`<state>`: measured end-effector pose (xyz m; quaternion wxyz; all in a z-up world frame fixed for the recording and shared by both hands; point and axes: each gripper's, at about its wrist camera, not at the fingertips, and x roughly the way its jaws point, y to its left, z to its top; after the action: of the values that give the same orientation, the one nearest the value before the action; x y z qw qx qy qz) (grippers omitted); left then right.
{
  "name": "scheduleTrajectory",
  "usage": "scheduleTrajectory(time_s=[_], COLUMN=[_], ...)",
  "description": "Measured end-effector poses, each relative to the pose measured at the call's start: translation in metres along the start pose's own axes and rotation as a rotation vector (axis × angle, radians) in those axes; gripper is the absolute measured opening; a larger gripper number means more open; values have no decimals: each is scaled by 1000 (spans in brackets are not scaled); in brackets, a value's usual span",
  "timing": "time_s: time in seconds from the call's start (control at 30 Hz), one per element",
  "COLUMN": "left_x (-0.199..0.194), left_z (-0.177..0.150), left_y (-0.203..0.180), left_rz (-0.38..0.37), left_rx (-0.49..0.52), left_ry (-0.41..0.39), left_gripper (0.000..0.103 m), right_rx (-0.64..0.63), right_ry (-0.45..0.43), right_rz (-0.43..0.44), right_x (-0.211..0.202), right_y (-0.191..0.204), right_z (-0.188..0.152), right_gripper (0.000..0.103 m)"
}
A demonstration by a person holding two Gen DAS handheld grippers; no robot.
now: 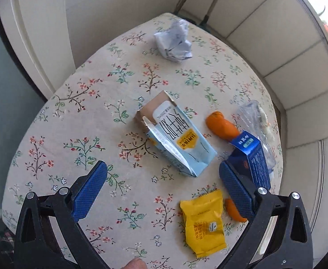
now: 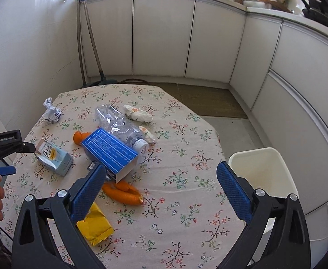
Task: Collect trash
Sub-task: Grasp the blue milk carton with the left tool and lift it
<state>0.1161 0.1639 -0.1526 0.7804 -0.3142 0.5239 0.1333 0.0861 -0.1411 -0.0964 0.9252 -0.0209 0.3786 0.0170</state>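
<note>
Trash lies on a floral-cloth table [image 1: 52, 134]. In the left wrist view: a light blue carton [image 1: 177, 139] at centre, crumpled paper [image 1: 175, 41] far back, a dark blue box [image 1: 251, 157], orange peel [image 1: 222, 126], a clear plastic bottle [image 1: 255, 121] and a yellow wrapper [image 1: 203, 222]. My left gripper [image 1: 164, 181] is open above the table, just short of the carton. In the right wrist view my right gripper [image 2: 161, 186] is open and empty above the table, near the dark blue box [image 2: 110, 152], orange peel [image 2: 123, 192], yellow wrapper [image 2: 95, 227], bottle [image 2: 121, 125] and carton [image 2: 54, 158].
A white bin [image 2: 262, 172] stands on the floor off the table's right edge. White tissues [image 2: 138, 113] lie behind the bottle. White cabinets [image 2: 164, 35] curve around the back and right. Broom handles [image 2: 86, 44] lean in the left corner. The left gripper's body [image 2: 5, 145] shows at far left.
</note>
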Motion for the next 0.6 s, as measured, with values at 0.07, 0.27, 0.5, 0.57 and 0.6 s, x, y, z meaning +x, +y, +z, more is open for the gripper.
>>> scheduleTrajectory(time_s=[0.07, 0.27, 0.5, 0.57, 0.6], left_x=[14, 41, 64, 73, 78], left_z=[4, 11, 24, 26, 27], left_y=[4, -9, -33, -36, -37], left_rz=[6, 16, 81, 95, 97], left_rx=[-48, -134, -153, -129, -114], left_ry=[22, 36, 10, 34, 57], left_gripper=[96, 96, 93, 79, 72], right_rx=[9, 4, -26, -37, -42], right_ry=[25, 65, 121, 146, 166], right_rz=[12, 4, 29, 52, 71], right_x=[6, 18, 32, 37, 40], right_y=[-1, -5, -4, -1, 2], right_z=[-2, -5, -12, -14, -14], right_gripper=[96, 96, 96, 96, 96])
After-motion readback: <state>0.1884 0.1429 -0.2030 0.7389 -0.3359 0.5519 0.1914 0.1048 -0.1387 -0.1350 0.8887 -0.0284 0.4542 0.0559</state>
